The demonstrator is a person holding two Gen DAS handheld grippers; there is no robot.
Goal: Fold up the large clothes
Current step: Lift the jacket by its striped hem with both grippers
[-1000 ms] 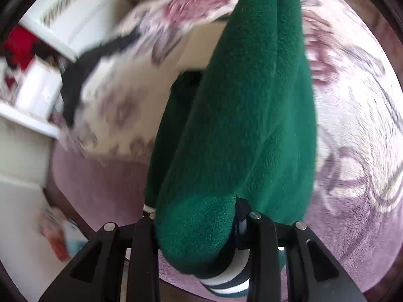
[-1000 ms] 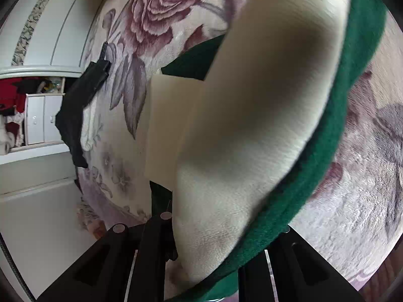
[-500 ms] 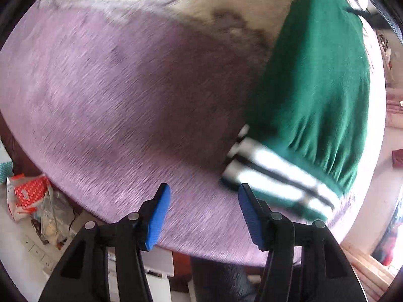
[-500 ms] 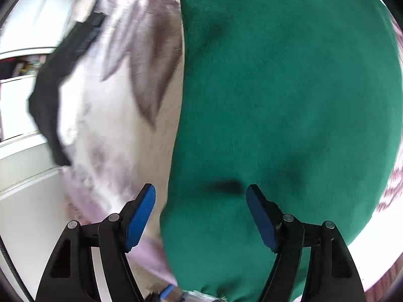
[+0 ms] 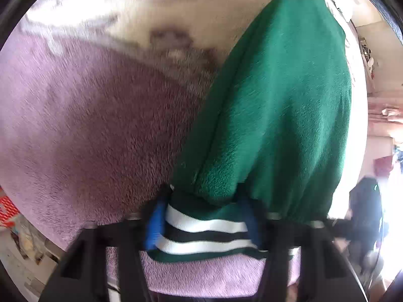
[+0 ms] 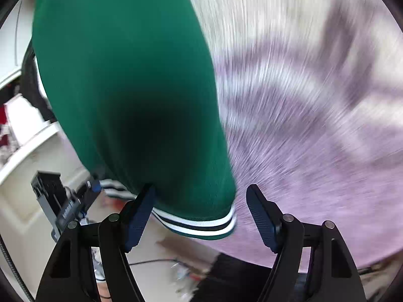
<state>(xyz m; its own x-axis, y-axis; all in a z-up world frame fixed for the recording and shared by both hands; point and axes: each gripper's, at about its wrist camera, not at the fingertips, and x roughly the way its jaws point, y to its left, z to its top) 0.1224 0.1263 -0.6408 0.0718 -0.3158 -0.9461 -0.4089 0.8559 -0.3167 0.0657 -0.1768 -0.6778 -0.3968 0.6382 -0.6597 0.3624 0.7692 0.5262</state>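
Now that our left gripper (image 5: pixel 204 224), open half a second ago, has closed on the striped hem (image 5: pixel 206 236) of the green garment (image 5: pixel 277 100) lying on the purple blanket (image 5: pixel 88 125), we bring our right gripper (image 6: pixel 201 214), jaws narrowing but apart, to the other hem corner for the next fold.

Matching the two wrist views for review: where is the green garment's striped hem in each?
Left wrist: striped hem at bottom centre, between the left gripper fingers.
Right wrist: same hem at lower centre, ahead of the right gripper's parted fingers.
Shared landmark: the purple blanket.
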